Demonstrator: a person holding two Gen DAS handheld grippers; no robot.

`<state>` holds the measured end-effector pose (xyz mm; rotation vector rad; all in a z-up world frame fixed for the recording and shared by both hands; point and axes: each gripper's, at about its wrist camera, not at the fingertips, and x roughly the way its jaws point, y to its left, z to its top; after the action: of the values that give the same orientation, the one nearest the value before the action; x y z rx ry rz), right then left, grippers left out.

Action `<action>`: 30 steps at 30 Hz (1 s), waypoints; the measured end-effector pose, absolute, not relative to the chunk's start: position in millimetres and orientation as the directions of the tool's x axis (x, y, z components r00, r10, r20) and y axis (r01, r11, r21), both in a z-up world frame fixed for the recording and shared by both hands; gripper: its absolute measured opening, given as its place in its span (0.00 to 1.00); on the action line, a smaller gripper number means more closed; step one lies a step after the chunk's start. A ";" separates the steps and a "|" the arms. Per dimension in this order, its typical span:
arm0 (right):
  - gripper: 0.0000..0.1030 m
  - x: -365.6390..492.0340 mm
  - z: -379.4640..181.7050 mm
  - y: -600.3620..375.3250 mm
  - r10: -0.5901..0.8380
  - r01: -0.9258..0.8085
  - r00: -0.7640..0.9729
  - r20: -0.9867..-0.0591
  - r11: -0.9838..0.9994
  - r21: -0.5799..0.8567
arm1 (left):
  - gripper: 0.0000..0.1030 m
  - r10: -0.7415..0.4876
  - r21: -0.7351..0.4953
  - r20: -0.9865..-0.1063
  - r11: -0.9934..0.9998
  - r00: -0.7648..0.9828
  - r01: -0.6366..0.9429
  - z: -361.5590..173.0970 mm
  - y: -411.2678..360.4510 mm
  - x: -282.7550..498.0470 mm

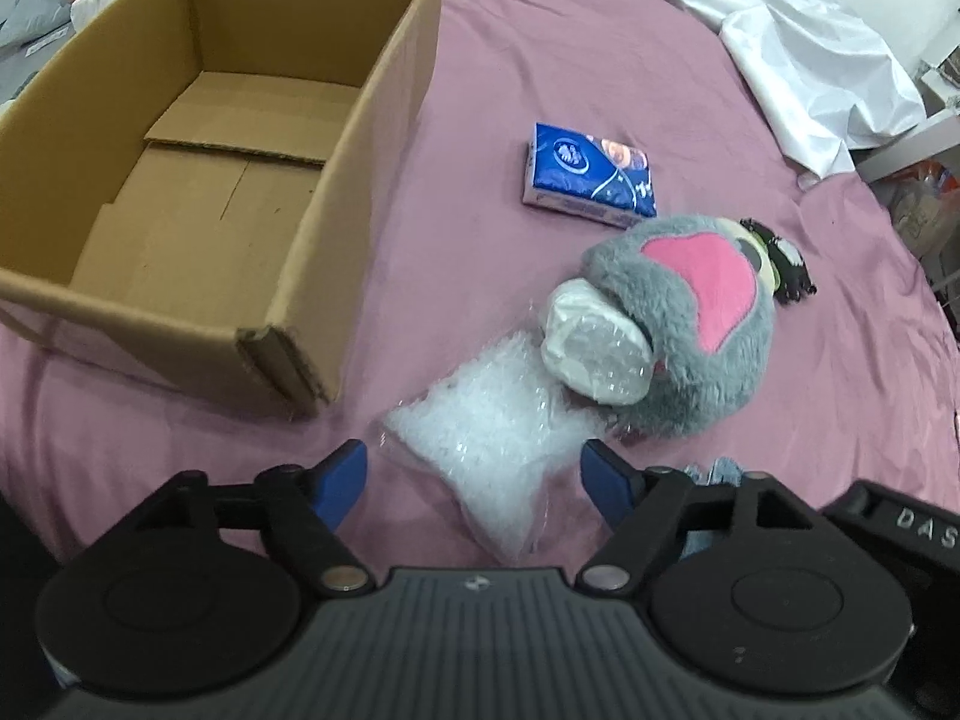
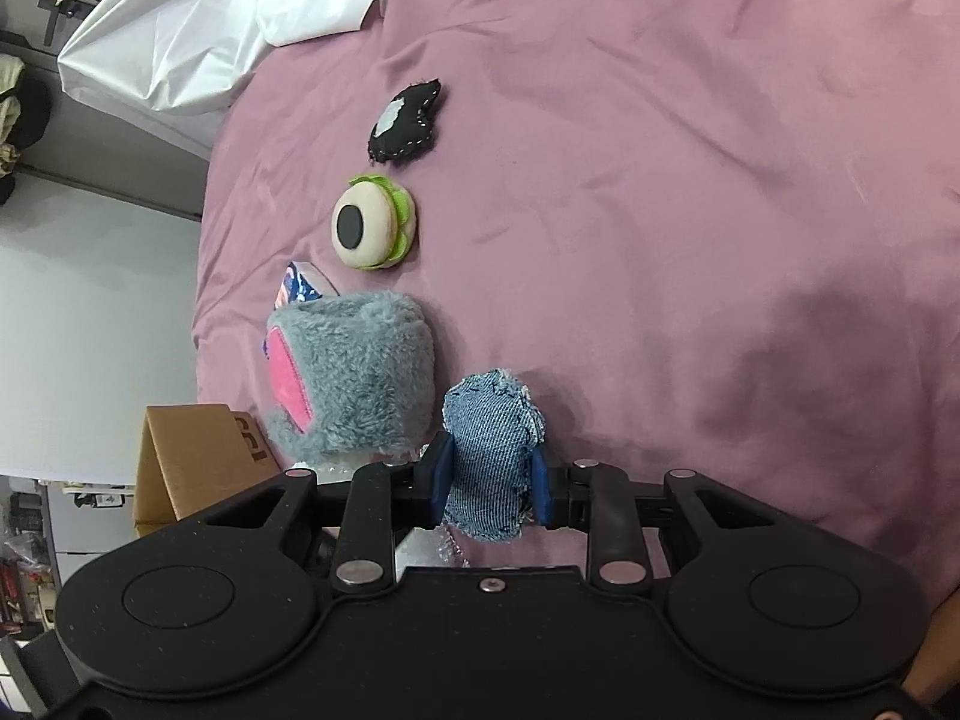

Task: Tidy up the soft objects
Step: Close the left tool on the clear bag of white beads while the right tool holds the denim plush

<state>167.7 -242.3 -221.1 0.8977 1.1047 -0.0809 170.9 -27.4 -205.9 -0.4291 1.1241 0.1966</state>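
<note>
My left gripper (image 1: 474, 480) is open, its blue fingertips either side of a clear bag of white pellets (image 1: 492, 438) lying on the pink sheet. A grey and pink plush (image 1: 690, 312) lies just beyond it with a white wrapped bundle (image 1: 594, 348) against it. A blue tissue pack (image 1: 588, 174) lies farther back. My right gripper (image 2: 489, 474) is shut on a denim pouch (image 2: 489, 450). In the right wrist view the grey plush (image 2: 360, 372), a plush eyeball (image 2: 369, 228) and a black felt piece (image 2: 405, 120) lie beyond it.
An open, empty cardboard box (image 1: 336, 192) stands on the bed at the left of the left wrist view; its corner shows in the right wrist view (image 2: 192, 456). A white sheet (image 1: 798, 30) is bunched at the far right. Room clutter lies past the bed edges.
</note>
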 end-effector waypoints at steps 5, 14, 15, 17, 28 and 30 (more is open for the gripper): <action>0.27 165.0 -219.0 -244.6 0.364 0.472 0.484 -0.795 0.657 0.588 | 0.79 -0.064 -0.252 -0.898 0.885 0.435 -0.391 -212.4 -24.3 174.8; 0.27 164.2 -207.2 -240.3 0.373 0.425 0.511 -0.774 0.674 0.605 | 0.50 -0.042 -0.245 -0.898 0.874 0.438 -0.419 -211.4 -21.1 168.6; 0.26 163.9 -205.1 -239.4 0.372 0.417 0.515 -0.772 0.679 0.605 | 0.47 -0.046 -0.252 -0.897 0.871 0.440 -0.421 -211.1 -20.1 167.5; 0.27 163.2 -202.1 -238.5 0.380 0.406 0.519 -0.766 0.679 0.612 | 0.39 -0.042 -0.248 -0.891 0.879 0.451 -0.408 -206.7 -21.6 165.5; 0.27 157.8 -186.4 -240.6 0.397 0.364 0.551 -0.734 0.677 0.639 | 0.12 -0.029 -0.222 -0.896 0.894 0.442 -0.390 -186.3 -27.4 153.3; 0.27 155.7 -184.3 -241.7 0.401 0.356 0.557 -0.727 0.676 0.645 | 0.11 -0.031 -0.225 -0.891 0.897 0.452 -0.381 -181.5 -28.6 149.2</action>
<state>155.7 -241.7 -184.3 0.8679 1.0143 0.0309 149.2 -28.6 -181.5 -0.4269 1.0881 0.2243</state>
